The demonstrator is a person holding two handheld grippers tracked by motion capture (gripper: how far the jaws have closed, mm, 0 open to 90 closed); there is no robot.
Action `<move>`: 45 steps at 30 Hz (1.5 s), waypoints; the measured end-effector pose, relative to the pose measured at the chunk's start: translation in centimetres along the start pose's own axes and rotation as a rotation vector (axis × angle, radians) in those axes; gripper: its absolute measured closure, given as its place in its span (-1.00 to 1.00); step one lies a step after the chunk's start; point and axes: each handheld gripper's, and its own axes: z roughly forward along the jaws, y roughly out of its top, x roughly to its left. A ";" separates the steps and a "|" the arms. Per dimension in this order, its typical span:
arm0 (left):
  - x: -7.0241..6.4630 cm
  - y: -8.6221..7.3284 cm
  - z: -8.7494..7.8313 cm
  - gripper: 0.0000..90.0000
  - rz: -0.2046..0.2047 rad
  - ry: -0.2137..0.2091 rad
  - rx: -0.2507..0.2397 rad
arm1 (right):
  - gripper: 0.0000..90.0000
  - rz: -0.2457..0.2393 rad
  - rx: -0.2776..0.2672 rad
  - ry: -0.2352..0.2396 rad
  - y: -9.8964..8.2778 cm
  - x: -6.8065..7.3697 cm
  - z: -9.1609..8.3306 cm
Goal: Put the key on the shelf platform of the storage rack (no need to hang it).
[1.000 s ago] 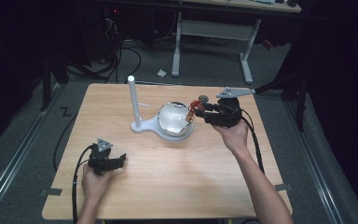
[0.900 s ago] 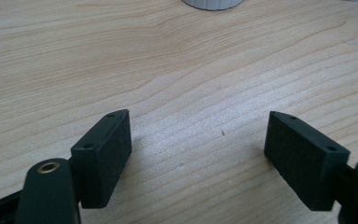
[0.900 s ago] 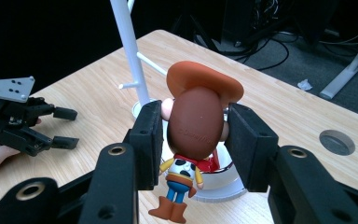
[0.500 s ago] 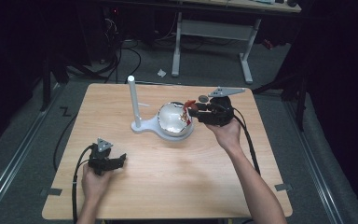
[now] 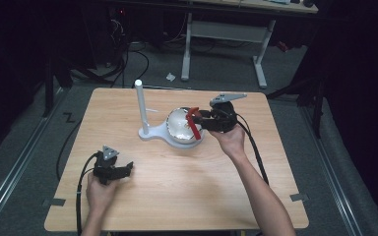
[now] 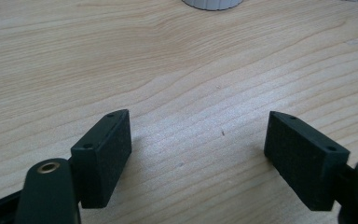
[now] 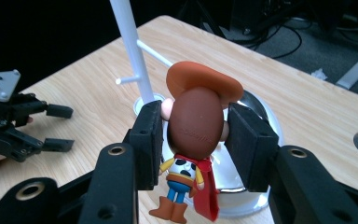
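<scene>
High view: wooden table [image 5: 177, 196], white stand [image 5: 147, 129] with a pole and a shiny bowl [image 5: 179, 129] on its base. Right gripper [image 5: 197, 119] has shifted left from the table's right side and now sits over the bowl, jaws clamped on the cowboy figurine's [image 7: 196, 135] head, red strap [image 7: 206, 196] dangling. Likely heading to hang it on a peg [image 7: 129, 80]. Left gripper [image 5: 125, 170] stays parked near-left, jaws wide, nothing between.

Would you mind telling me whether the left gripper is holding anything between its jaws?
No, the left gripper has its jaws standing wide apart with nothing but bare wooden table between them.
</scene>
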 end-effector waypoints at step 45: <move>0.0 0.0 0.0 -0.48 0.000 0.000 0.000 | 0.26 0.055 0.093 -0.081 -2.2 -1.8 6.6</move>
